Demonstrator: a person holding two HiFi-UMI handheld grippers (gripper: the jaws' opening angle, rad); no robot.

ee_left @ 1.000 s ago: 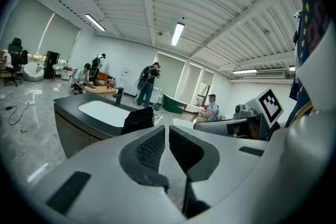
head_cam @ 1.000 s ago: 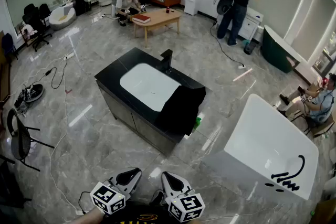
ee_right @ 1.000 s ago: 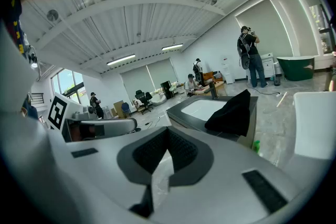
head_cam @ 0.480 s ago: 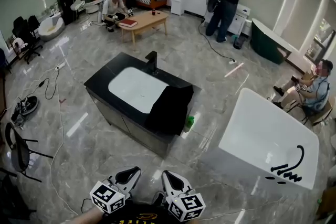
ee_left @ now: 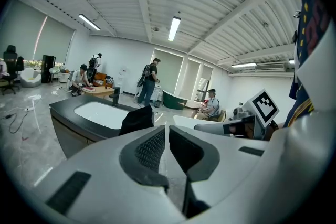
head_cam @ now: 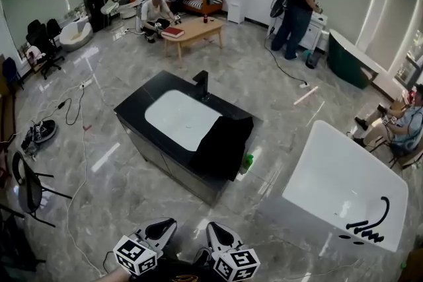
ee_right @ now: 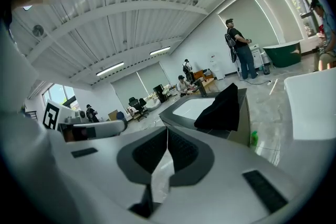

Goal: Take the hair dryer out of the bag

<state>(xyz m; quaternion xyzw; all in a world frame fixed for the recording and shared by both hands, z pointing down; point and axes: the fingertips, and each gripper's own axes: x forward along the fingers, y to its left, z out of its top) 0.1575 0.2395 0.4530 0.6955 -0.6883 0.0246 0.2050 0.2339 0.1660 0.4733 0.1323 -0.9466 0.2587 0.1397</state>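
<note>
Two empty grippers sit near; black bag (head_cam: pixel 221 142) drapes the far bench (head_cam: pixel 140 101). Left gripper (ee_left: pixel 167 132) jaws barely spread, right gripper (ee_right: pixel 167 135) jaws pressed together.

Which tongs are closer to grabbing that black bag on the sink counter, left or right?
Right, probably. The black bag hangs over the corner of the counter, nearly straight ahead of the right tongs; the left tongs sit further to its side. Both are far from it.
</note>
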